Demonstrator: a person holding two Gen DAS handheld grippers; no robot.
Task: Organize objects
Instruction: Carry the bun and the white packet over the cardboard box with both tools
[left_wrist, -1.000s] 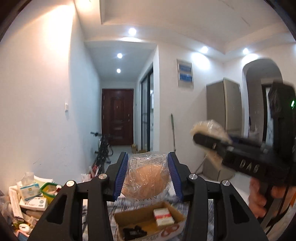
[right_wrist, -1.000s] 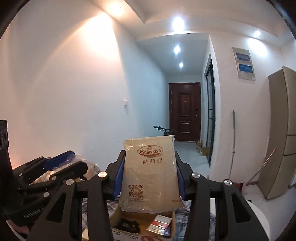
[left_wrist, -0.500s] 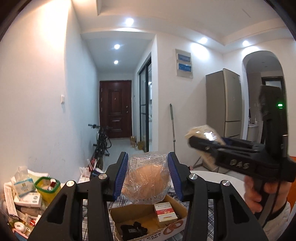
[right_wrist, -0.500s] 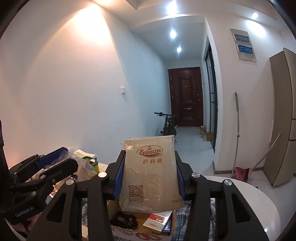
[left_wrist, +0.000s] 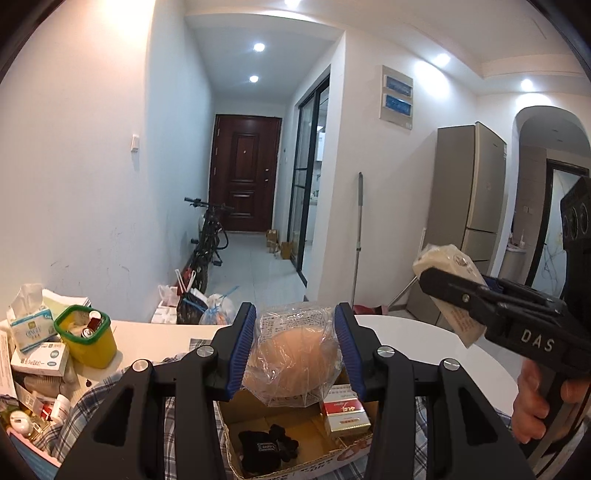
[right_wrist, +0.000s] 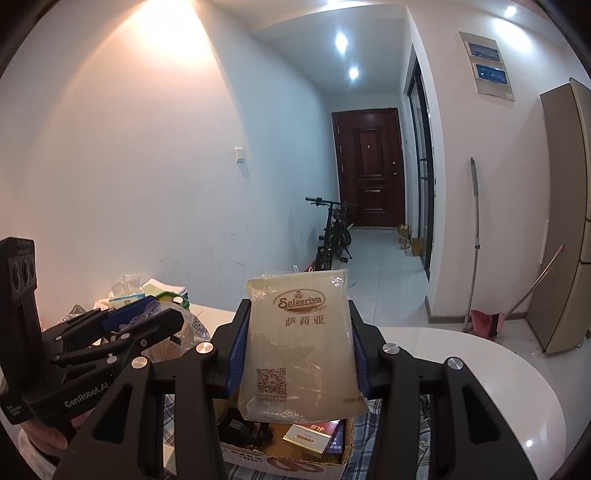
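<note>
My left gripper (left_wrist: 295, 350) is shut on a round bun in clear plastic wrap (left_wrist: 293, 354), held above an open cardboard box (left_wrist: 280, 469). My right gripper (right_wrist: 297, 347) is shut on a flat pale Saizeriya packet (right_wrist: 299, 347), held upright over the same box (right_wrist: 288, 461). In the left wrist view the right gripper (left_wrist: 454, 291) shows at the right edge with the packet (left_wrist: 448, 266) in it. The left gripper (right_wrist: 155, 325) appears at the left of the right wrist view. Inside the box lie a red and gold carton (left_wrist: 343, 413) and a black item (left_wrist: 269, 445).
The box rests on a checked cloth (left_wrist: 110, 402) over a white round table (left_wrist: 424, 339). A yellow tub with a green rim (left_wrist: 85, 339), tissue packs (left_wrist: 29, 325) and small boxes crowd the table's left. A bicycle (left_wrist: 208, 240) and a fridge (left_wrist: 465, 206) stand beyond.
Both grippers have sunk toward the box with their loads still held, and more of the table and box has come into view. The right gripper sits lower in the left wrist view.
</note>
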